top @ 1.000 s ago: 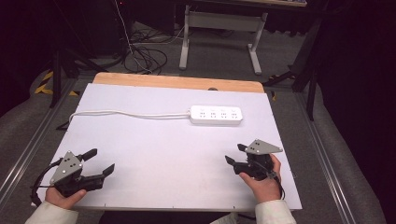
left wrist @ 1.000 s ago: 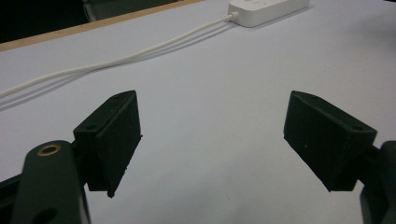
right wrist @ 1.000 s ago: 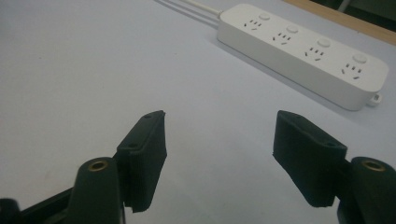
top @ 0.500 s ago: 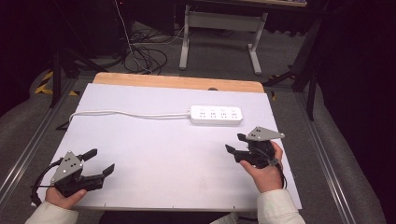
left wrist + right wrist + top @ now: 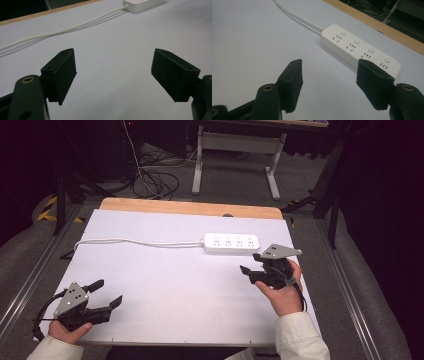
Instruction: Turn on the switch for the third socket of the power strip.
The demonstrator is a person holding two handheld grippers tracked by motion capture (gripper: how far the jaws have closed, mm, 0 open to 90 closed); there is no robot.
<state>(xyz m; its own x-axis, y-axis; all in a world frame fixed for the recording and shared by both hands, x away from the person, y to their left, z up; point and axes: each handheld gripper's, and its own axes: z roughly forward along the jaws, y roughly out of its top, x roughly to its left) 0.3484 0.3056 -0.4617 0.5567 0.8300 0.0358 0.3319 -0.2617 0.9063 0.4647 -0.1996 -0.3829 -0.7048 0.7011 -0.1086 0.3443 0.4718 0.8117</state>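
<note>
Moved: right gripper (image 5: 251,263) has been rising toward the power strip (image 5: 231,243), jaws closing slightly, nothing between them.
Left gripper (image 5: 106,293): resting low, jaws gaping wide, empty.
Strip: lying on white table (image 5: 165,270), far side.

White four-socket power strip (image 5: 231,243) flat on the table's far right, cord leftward.

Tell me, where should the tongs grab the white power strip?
Probably across the narrow width of the power strip, near the end away from its cord, coming down from above. It lies flat, long and slim, so the long sides fit between open jaws. The right tongs are nearest, open and empty.
</note>
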